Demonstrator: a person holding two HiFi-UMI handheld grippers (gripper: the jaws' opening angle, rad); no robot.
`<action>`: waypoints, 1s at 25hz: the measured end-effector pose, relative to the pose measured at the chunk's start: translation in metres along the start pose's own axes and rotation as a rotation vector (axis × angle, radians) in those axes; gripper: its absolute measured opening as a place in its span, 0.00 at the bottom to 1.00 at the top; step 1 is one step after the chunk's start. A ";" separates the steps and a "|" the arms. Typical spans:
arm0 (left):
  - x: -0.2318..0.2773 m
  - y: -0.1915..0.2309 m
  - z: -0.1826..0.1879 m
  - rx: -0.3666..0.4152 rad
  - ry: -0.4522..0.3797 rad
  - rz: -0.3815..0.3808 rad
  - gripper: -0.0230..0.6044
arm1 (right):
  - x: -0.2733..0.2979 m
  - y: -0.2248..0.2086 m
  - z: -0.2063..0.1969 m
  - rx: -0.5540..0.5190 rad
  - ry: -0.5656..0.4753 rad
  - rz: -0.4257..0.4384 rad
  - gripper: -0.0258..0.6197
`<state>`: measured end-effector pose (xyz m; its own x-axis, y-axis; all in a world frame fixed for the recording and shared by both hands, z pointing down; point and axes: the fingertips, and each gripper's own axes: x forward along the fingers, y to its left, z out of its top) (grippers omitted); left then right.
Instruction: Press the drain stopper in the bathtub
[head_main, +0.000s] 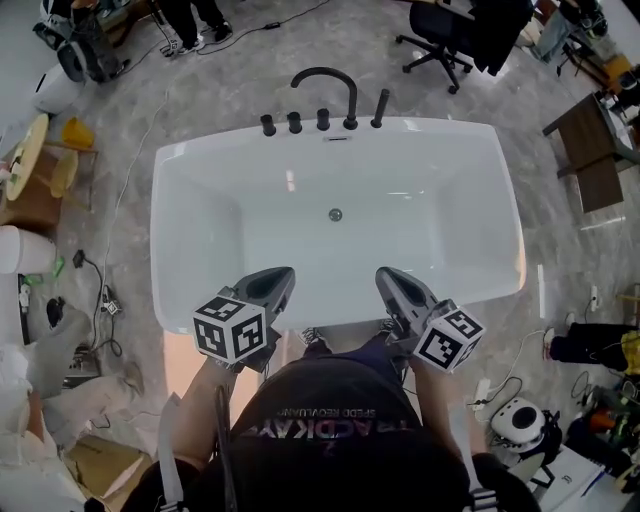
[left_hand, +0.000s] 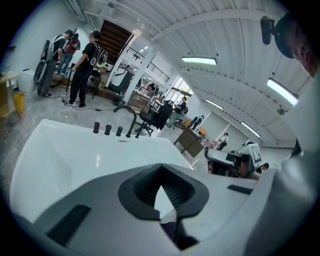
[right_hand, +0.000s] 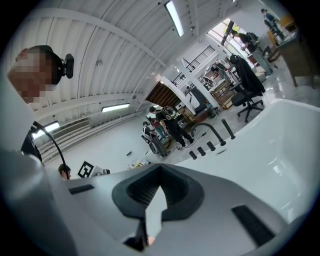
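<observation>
The white bathtub (head_main: 180, 160) fills the middle of the head view, and its small round metal drain stopper (head_main: 335, 214) sits in the centre of the tub floor. A black arched faucet (head_main: 328, 85) with several black knobs stands on the far rim. My left gripper (head_main: 279, 277) and right gripper (head_main: 389, 279) hover side by side over the near rim, well short of the stopper and above it. Both are shut with nothing between the jaws. The left gripper view shows the left gripper (left_hand: 161, 168) tilted up over the tub (left_hand: 75, 150). The right gripper (right_hand: 160, 172) is also tilted up, so the stopper is hidden in both gripper views.
A black office chair (head_main: 440, 40) stands behind the tub, and a dark wooden table (head_main: 595, 150) is at the right. Boxes, cables and gear litter the floor at the left (head_main: 40, 300) and lower right (head_main: 520, 420). People (left_hand: 82, 70) stand far behind the faucet.
</observation>
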<state>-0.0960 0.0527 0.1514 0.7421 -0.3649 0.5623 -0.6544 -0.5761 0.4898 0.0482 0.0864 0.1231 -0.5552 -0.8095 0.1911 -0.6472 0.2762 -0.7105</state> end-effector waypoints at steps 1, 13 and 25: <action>0.000 0.001 -0.003 0.000 0.000 -0.005 0.04 | -0.002 0.001 -0.003 -0.003 -0.002 -0.004 0.06; 0.021 -0.006 0.004 -0.079 -0.036 0.054 0.04 | -0.003 -0.023 0.016 -0.036 0.093 0.034 0.06; 0.055 -0.021 -0.021 -0.170 -0.001 0.100 0.04 | -0.012 -0.060 0.015 -0.104 0.240 0.071 0.06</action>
<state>-0.0443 0.0604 0.1859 0.6721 -0.4146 0.6135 -0.7400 -0.4049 0.5371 0.1019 0.0721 0.1537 -0.7010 -0.6434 0.3077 -0.6456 0.3893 -0.6569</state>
